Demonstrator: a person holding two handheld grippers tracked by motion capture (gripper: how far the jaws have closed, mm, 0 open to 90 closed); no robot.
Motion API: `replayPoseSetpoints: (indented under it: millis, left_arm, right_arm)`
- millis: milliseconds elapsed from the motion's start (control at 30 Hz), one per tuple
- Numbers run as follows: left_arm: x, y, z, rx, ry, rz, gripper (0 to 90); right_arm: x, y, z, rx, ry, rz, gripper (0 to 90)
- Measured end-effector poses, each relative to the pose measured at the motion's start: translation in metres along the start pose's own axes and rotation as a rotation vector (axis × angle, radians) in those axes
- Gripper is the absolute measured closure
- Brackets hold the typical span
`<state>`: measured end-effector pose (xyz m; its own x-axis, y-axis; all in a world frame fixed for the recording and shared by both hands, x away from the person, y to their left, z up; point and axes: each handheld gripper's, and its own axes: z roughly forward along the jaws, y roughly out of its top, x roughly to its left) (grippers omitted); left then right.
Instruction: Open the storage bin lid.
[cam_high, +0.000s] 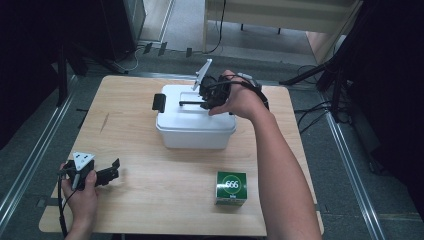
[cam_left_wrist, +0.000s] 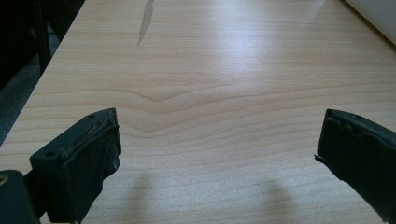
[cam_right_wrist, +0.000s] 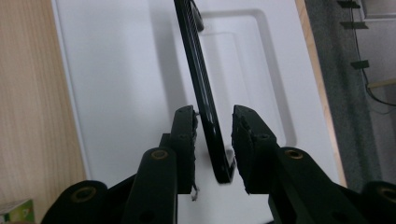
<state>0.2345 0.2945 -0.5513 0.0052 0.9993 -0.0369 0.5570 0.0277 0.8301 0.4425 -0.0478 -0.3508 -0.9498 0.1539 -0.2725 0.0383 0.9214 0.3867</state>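
Beside the white box (cam_high: 196, 127), a green carton (cam_high: 231, 187) (table's near edge).

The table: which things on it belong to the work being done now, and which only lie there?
In use:
- white box
- its black handle, raised off the lid, between the jaws of the right gripper

Lying about:
- green carton, standing apart near the front edge
- left gripper, open above bare table
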Motion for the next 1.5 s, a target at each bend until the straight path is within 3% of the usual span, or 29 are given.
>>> replayPoseSetpoints:
  millis: [167,500,600,1200,1500]
  left_arm:
    - [0.001,0.000,0.000,0.001,0.003,-0.008,0.0]
    - [0.002,0.001,0.001,0.004,-0.005,-0.014,0.0]
    - [0.001,0.001,0.002,0.006,-0.004,-0.013,0.0]
    - [0.002,0.001,0.002,0.010,-0.005,-0.015,0.0]
    - [0.002,0.001,0.002,0.007,-0.006,-0.019,0.0]
  right_arm:
    - [0.001,0.013,0.010,0.029,0.029,-0.038,76.5]
    - [-0.002,0.024,0.018,0.078,0.029,-0.090,80.8]
    - [-0.005,0.026,0.018,0.081,0.022,-0.077,81.4]
    - [-0.001,0.040,0.022,0.070,0.012,-0.118,79.1]
    - [0.001,0.041,0.019,0.079,-0.012,-0.188,84.6]
